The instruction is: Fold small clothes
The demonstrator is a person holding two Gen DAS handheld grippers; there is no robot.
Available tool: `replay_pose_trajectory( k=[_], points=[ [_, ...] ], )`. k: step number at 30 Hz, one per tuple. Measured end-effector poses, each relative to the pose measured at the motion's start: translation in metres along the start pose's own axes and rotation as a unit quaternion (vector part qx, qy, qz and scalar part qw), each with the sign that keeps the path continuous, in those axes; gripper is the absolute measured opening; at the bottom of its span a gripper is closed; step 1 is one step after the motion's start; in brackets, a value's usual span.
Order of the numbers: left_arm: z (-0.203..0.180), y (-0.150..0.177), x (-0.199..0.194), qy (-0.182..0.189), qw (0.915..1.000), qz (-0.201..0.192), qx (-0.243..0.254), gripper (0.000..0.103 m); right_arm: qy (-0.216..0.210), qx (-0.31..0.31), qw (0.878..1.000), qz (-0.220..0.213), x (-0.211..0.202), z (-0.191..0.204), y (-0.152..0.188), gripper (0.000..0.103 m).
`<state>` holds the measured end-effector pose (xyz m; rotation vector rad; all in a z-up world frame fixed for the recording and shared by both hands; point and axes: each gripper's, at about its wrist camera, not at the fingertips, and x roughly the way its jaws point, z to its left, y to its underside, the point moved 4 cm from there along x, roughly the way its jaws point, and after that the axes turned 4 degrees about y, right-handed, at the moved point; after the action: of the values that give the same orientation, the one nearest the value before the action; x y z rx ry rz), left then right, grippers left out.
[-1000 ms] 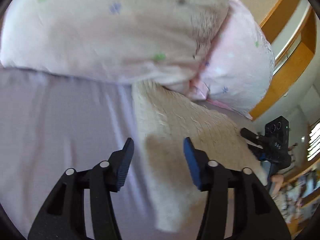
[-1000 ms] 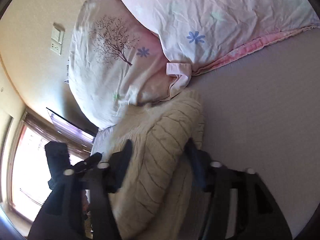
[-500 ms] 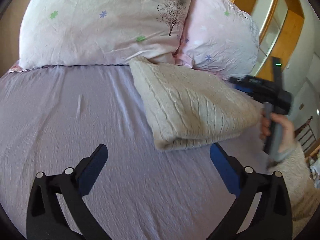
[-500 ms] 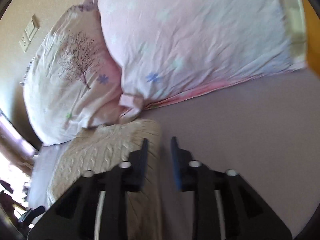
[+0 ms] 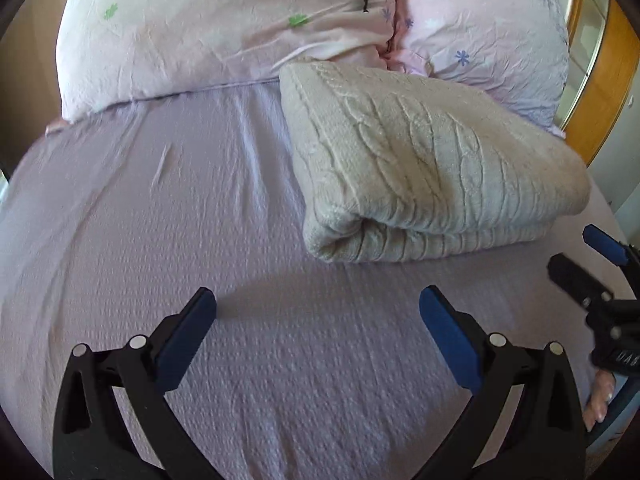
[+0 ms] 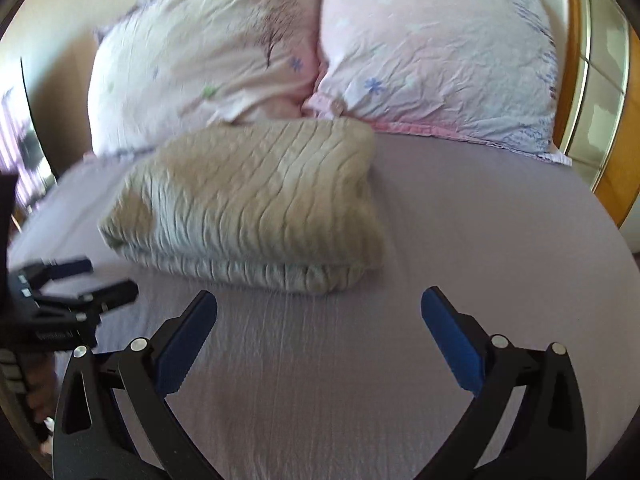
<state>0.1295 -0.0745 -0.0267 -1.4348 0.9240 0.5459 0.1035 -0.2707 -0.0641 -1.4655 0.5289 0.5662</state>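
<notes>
Folded cream cable-knit sweater (image 5: 432, 168) lies on the lavender bed sheet (image 5: 160, 240), upper centre-right of the left wrist frame, its far edge against two pink pillows (image 5: 224, 28). Left tool (image 5: 318, 320) spread wide, empty, below the sweater. Right tool (image 6: 319, 318) likewise released, short of the sweater (image 6: 256, 200).

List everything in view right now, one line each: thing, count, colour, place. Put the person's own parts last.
sweater: one, cream cable-knit, folded, on the sheet against the pillows.
pillows: two, pale pink with small flowers and a tree print, at the head of the bed.
sheet: one, lilac, covering the bed.
headboard: one, orange wood, right edge behind the pillows.
left tool: one, black with blue pads, open, above the sheet, short of the sweater.
right tool: one, black with blue pads, open, above the sheet, short of the sweater.
</notes>
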Motion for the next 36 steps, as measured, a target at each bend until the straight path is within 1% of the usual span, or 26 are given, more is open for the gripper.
replay_pose_trajectory(
  k=[1,3,4,6,8,9,16,36],
  points=[
    [-0.001,0.000,0.002,-0.006,1.0000,0.002,0.007,0.101,0.010,-0.006,1.000,0.012,0.005,0.003,-0.001,0.102],
    [-0.003,0.002,0.004,-0.023,0.9995,0.002,0.024,0.101,0.016,-0.009,1.000,0.024,0.009,0.005,-0.001,0.102],
    [-0.003,0.002,0.004,-0.022,0.9995,0.003,0.023,0.101,0.017,-0.009,0.999,0.031,0.009,0.007,0.001,0.102],
    [-0.001,0.001,0.004,-0.023,0.9996,0.003,0.019,0.101,0.028,-0.013,0.998,0.059,0.015,0.010,0.006,0.102],
    [0.000,0.001,0.005,-0.025,0.9996,0.002,0.015,0.101,0.017,0.002,0.997,0.074,0.019,0.008,0.008,0.102],
    [0.000,0.001,0.004,-0.026,0.9995,0.001,0.015,0.101,0.010,0.011,0.997,0.075,0.018,0.006,0.008,0.102],
    [0.000,0.001,0.003,-0.022,0.9995,0.005,0.021,0.101,0.013,0.010,0.997,0.075,0.017,0.009,0.010,0.102],
    [-0.001,0.001,0.004,-0.024,0.9995,0.003,0.021,0.101,0.013,0.009,0.997,0.075,0.017,0.009,0.011,0.102]
  ],
)
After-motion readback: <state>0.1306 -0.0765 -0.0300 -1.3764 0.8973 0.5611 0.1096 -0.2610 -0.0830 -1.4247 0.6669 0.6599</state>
